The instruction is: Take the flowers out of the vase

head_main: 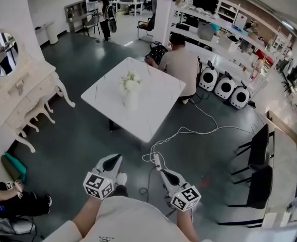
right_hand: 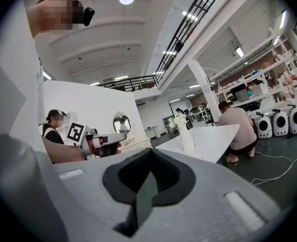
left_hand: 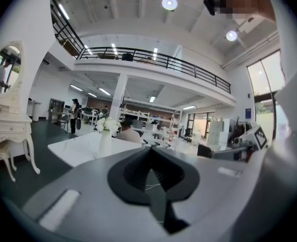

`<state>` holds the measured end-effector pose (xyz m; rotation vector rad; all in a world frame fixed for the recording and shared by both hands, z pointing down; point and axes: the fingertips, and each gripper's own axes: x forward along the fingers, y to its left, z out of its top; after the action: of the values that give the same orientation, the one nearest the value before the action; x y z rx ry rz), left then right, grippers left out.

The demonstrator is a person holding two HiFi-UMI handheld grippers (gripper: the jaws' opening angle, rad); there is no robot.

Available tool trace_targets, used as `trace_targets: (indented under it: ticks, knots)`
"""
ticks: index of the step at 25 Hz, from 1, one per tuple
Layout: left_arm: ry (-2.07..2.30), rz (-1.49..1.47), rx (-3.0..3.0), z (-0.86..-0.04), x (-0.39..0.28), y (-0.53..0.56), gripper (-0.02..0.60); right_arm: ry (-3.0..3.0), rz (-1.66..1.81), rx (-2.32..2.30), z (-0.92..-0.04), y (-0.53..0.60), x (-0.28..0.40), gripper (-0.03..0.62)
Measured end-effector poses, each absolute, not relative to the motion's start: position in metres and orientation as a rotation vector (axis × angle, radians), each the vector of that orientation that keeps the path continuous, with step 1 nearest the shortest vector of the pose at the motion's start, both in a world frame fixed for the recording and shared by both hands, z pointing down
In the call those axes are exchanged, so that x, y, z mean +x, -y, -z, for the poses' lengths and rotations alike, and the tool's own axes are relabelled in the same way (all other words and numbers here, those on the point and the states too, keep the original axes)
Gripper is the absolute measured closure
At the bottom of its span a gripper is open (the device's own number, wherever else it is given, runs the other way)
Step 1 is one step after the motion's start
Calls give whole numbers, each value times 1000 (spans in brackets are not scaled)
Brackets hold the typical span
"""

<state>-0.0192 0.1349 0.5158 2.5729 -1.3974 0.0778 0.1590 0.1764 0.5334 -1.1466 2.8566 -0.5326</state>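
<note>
A white marble worktop (head_main: pixel 156 102) is seen standing on the dark floor (head_main: pixel 78 135) of an open hall; every other place is given from it. To its left, against the wall, a white dressing table (head_main: pixel 25 97) with an oval mirror is set. On its far side a person in a light shirt (head_main: pixel 181 63) is seen crouched, close to the edge. Well to its right two black chairs (head_main: pixel 259 153) are placed. On its near side, well apart from it and above the floor, the left gripper (head_main: pixel 118 157) and the right gripper (head_main: pixel 162 172) are held side by side, both pointed towards it. The left gripper's jaws are seen pressed together with nothing between them; the right gripper's jaws are likewise brought together on nothing. Near the worktop's middle a slim white vase (head_main: pixel 131 101) is stood upright; the white flowers (head_main: pixel 130 79) are still held in its mouth, untouched by either gripper. A white cable (head_main: pixel 199 130) is trailed over the floor past the worktop's near right corner.
</note>
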Motion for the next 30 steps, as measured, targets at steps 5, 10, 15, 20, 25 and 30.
trace_targets:
  ticks: [5,10,15,20,25,30]
  knots:
    - [1317,-68,2602,-521,-29,-88,592,-2858,538,-1194,-538,-135,145,594]
    - [1229,-71,2640,-524,-45,-33,592,-2843,531,-1249,-536,-84,122,594]
    - [1163,-89,2685,-523,-65,22,592,-2843,514,-1296,-533,-34,95,594]
    - [1124,-95,2690,-530,-86,68,592,-2857,497,-1332,-534,15,69,594]
    - [1079,-95,2706,-537,-110,107,592,-2843,467,-1368,-533,56,45,594]
    - [1024,-83,2727,-539,-125,134,592,-2824,466,-1410,-534,79,30,594]
